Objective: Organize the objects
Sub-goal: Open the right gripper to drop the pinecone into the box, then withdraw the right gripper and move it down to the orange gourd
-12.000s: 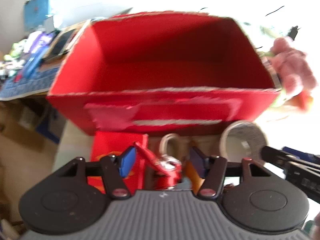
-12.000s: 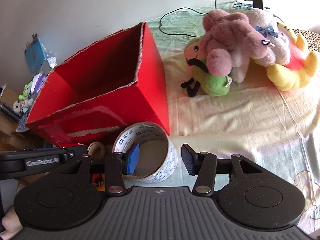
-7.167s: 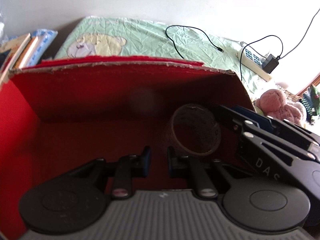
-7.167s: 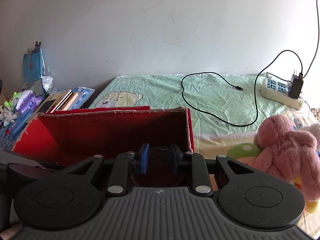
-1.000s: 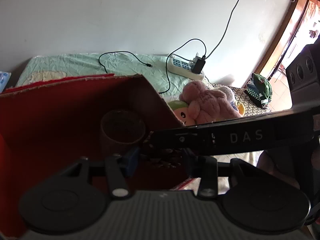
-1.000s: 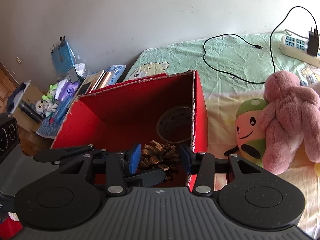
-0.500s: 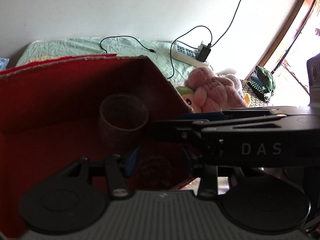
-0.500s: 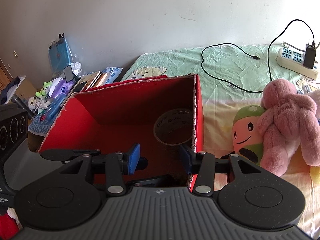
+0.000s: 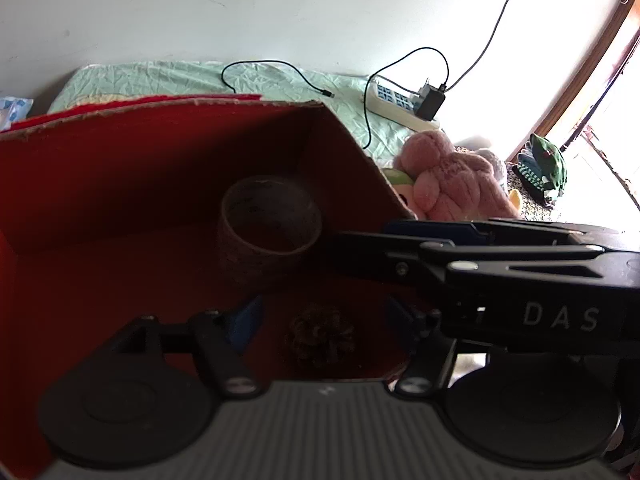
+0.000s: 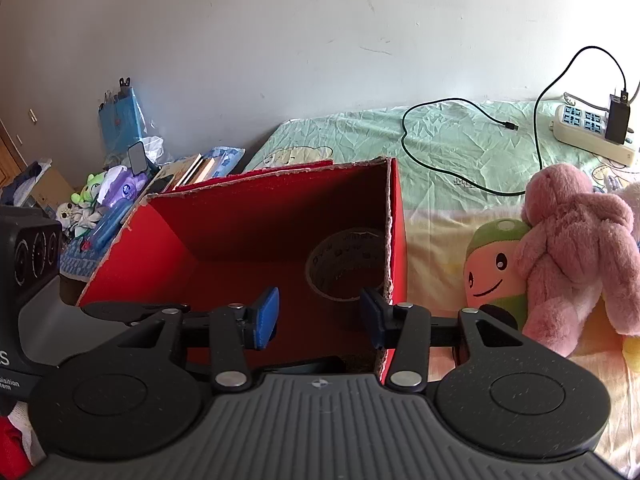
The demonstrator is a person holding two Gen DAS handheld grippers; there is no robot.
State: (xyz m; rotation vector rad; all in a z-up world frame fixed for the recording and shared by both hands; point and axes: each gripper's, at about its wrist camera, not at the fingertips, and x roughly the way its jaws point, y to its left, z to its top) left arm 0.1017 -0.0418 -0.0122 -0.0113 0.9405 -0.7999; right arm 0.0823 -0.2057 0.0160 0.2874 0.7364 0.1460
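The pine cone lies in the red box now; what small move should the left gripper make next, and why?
Probably lift the left gripper straight up out of the red box. Its jaws are opening, the pine cone lies loose on the floor near the tape roll.

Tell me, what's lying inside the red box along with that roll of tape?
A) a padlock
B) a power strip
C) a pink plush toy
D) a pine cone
D: the left wrist view shows a pine cone lying on the floor of the red box, in front of the tape roll; the pink plush toy and the power strip are outside it on the bed.
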